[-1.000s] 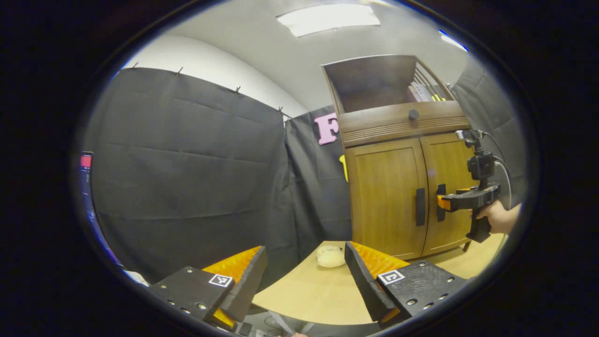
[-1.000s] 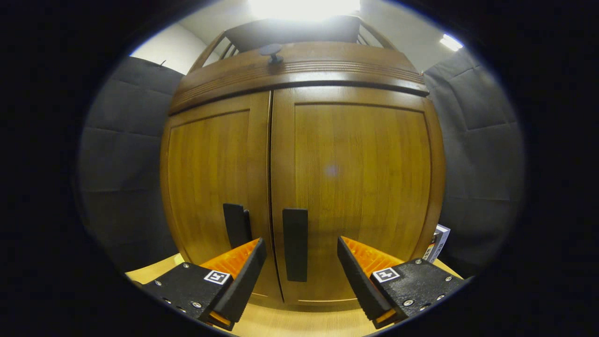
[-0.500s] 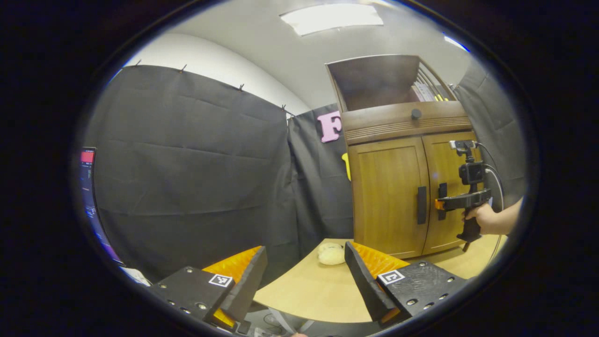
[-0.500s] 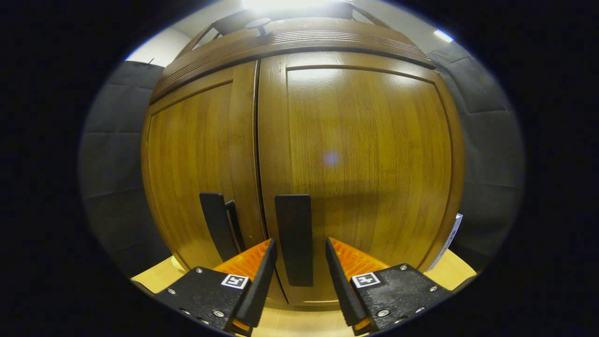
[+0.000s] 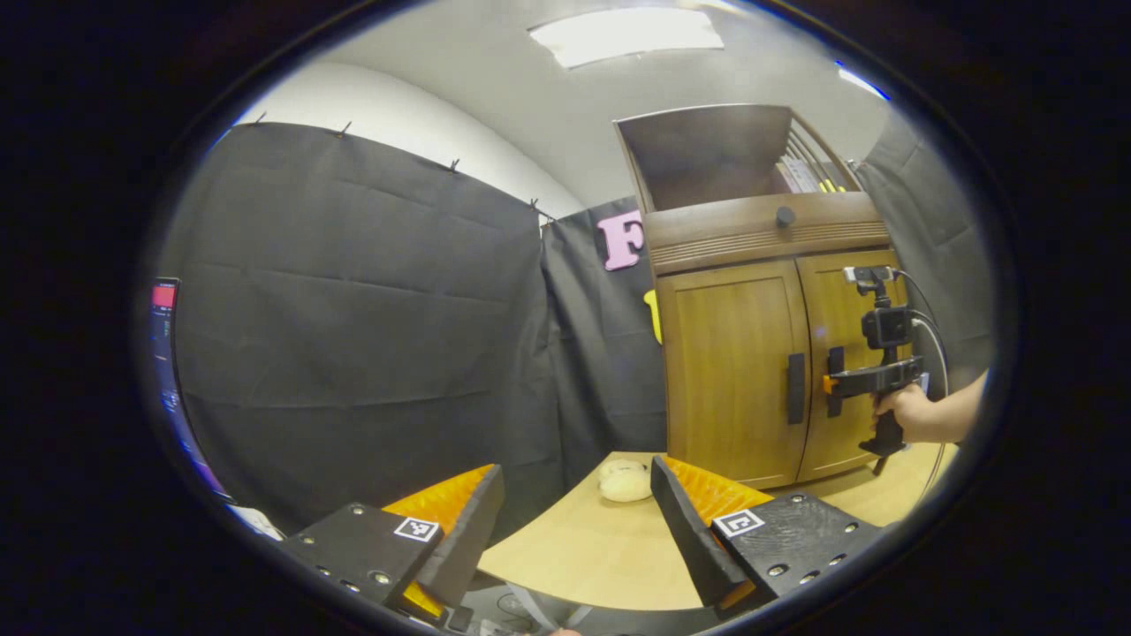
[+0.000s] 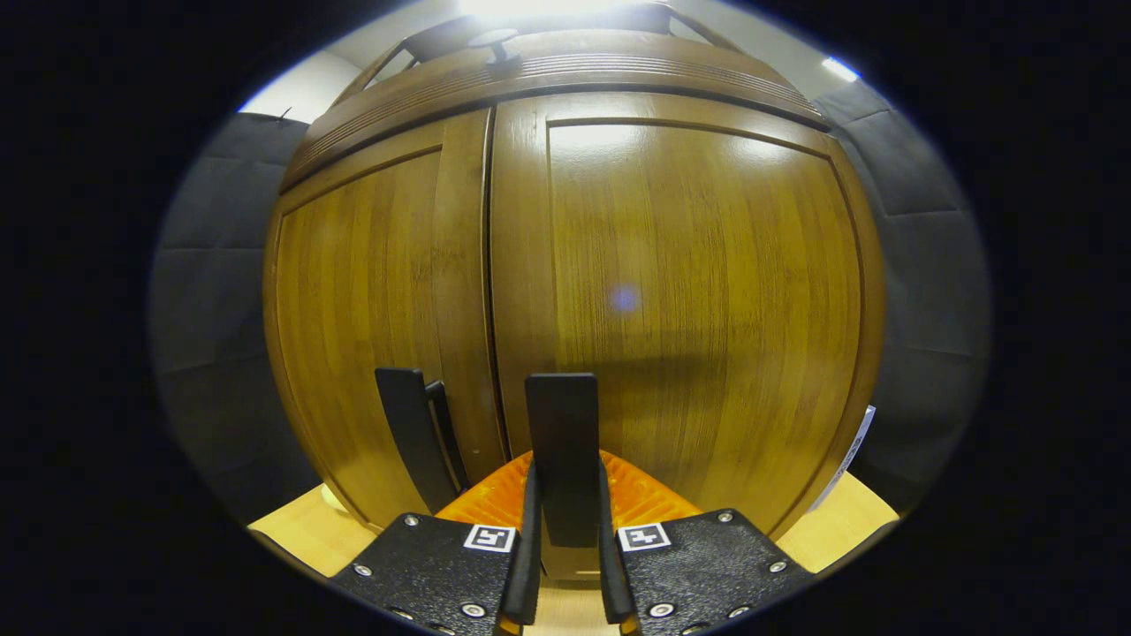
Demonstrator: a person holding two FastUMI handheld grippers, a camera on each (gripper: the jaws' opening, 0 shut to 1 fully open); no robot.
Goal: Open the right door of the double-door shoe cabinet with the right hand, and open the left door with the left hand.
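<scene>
Right gripper (image 6: 565, 539) has its fingers clamped on the right door handle (image 6: 562, 459), low on the bar; both doors flush and closed. Shoe cabinet (image 5: 760, 353) stands at the back of the counter (image 5: 583, 548), right door (image 6: 689, 300) filling the right gripper view, left door (image 6: 371, 318) and left door handle (image 6: 406, 433) just beside the seam. Left gripper (image 5: 574, 530) hangs well back over the counter edge, fingers wide apart, holding nothing; a small plush toy (image 5: 624, 481) sits near the cabinet foot. Risks: the grip is near the handle's bottom end, so a pull off the door's swing arc could slide the fingers off the bar; a hard yank might shift the cabinet. Versus half a second ago: right fingers were spread either side of the handle, now pressed onto it; the left gripper hasn't moved.
</scene>
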